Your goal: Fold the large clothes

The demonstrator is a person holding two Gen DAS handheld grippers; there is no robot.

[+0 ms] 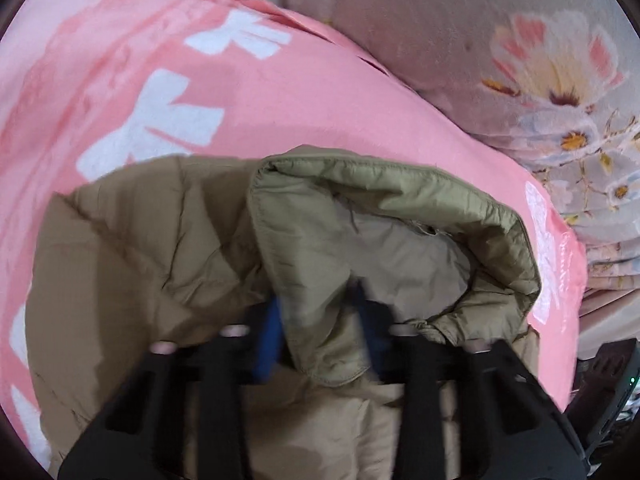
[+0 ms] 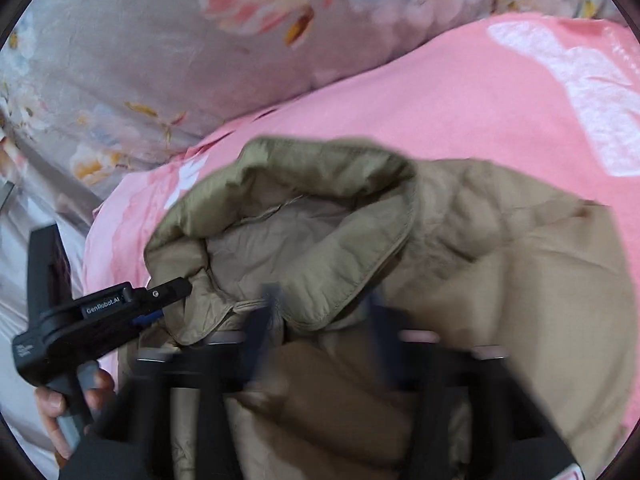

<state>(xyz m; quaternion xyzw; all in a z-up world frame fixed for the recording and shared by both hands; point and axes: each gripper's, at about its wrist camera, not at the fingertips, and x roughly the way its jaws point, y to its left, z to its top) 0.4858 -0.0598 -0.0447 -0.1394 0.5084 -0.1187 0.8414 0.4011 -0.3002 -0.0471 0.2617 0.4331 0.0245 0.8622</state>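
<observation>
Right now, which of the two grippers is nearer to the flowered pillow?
Left. The left gripper grips the jacket collar's outer edge, on the side toward the flowered pillow. The right gripper pinches the collar farther in, away from the pillow.

jackets: just one that I can see, a tan puffy jacket (image 1: 168,240) with an olive collar
pink blankets: one pink blanket (image 1: 280,92) with white print, under the jacket
floral bedding: one grey floral cover (image 2: 132,80) behind it
grippers: two, my left gripper (image 2: 160,304) and right gripper (image 2: 320,312)
hands: one hand (image 2: 52,404) in my view
</observation>
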